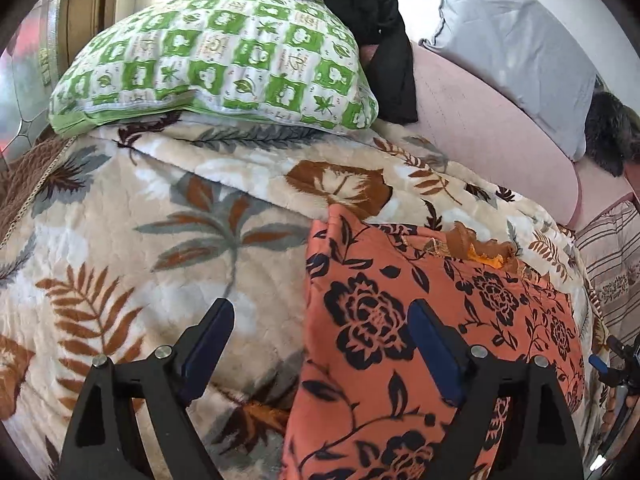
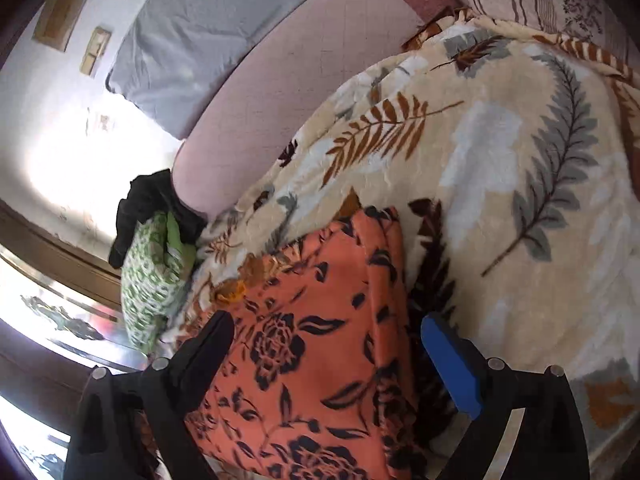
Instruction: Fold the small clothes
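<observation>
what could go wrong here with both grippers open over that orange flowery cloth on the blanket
1. The orange floral garment lies on a plush leaf-print blanket; a low pinch by the left gripper or right gripper could catch the blanket too and drag it along.
2. The garment looks already doubled, with layered edges in the right wrist view, so a pinch may lift only the top layer and undo the fold.
3. The frilled orange trim sits bunched at the far edge and could skew the next fold.

One orange floral garment (image 1: pixel 420 320), one leaf-print blanket (image 1: pixel 160 240), two pillows: green-checked (image 1: pixel 216 60), grey (image 1: pixel 516 44), one black garment (image 1: pixel 360 12), two grippers: left (image 1: pixel 320 344), right (image 2: pixel 328 360)
</observation>
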The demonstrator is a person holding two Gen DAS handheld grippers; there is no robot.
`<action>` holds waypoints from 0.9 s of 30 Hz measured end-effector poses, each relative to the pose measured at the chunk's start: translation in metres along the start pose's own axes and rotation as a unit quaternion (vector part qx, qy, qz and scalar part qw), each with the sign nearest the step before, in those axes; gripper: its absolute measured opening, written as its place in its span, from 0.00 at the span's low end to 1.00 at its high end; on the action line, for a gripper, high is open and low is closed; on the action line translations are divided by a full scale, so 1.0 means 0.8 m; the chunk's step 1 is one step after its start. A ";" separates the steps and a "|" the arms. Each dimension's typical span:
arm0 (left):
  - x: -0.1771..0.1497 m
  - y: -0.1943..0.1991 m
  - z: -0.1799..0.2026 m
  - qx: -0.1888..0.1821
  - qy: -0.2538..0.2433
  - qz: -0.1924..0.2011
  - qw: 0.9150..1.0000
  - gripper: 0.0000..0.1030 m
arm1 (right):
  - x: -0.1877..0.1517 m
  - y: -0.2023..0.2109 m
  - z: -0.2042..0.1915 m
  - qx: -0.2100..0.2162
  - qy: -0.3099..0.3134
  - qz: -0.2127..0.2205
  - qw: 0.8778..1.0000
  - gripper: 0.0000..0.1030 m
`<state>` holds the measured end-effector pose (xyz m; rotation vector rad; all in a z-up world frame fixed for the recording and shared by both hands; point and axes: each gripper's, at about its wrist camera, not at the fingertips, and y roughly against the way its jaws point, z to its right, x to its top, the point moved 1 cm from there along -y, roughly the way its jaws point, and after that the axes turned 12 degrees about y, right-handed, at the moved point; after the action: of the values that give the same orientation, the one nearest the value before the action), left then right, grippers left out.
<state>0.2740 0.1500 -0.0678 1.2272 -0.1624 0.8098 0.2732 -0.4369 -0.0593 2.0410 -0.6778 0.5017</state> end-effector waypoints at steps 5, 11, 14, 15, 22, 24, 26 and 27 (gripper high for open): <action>-0.057 0.012 -0.021 -0.029 0.008 -0.061 0.998 0.86 | -0.054 -0.001 0.002 -0.003 0.049 -0.069 0.996 0.93; -0.086 -0.038 0.010 0.016 -0.027 -0.118 0.993 0.27 | -0.076 -0.066 -0.026 -0.017 0.088 -0.156 0.984 0.41; -0.064 -0.011 0.017 -0.011 0.004 -0.111 0.994 0.13 | -0.062 -0.059 -0.047 -0.013 0.085 -0.161 0.983 0.11; -0.060 0.009 0.021 -0.022 0.002 -0.097 0.995 0.12 | -0.056 -0.047 -0.055 -0.005 0.085 -0.151 0.985 0.11; -0.108 0.167 0.006 -0.069 -0.017 -0.041 0.997 0.13 | -0.072 0.083 -0.107 0.025 0.128 -0.111 0.985 0.10; -0.151 0.176 -0.017 -0.057 -0.010 -0.063 0.996 0.17 | -0.103 0.108 -0.100 0.033 0.122 -0.120 0.985 0.11; -0.197 0.151 -0.036 -0.035 -0.016 -0.114 0.993 0.26 | -0.151 0.110 -0.074 0.044 0.089 -0.140 0.985 0.18; -0.219 0.131 -0.052 -0.011 -0.011 -0.144 0.990 0.31 | -0.177 0.100 -0.061 0.031 0.086 -0.163 0.982 0.25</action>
<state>0.0701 0.1163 -0.0938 1.2048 -0.0110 0.5430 0.1095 -0.3928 -0.0656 2.0844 -0.2196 0.5035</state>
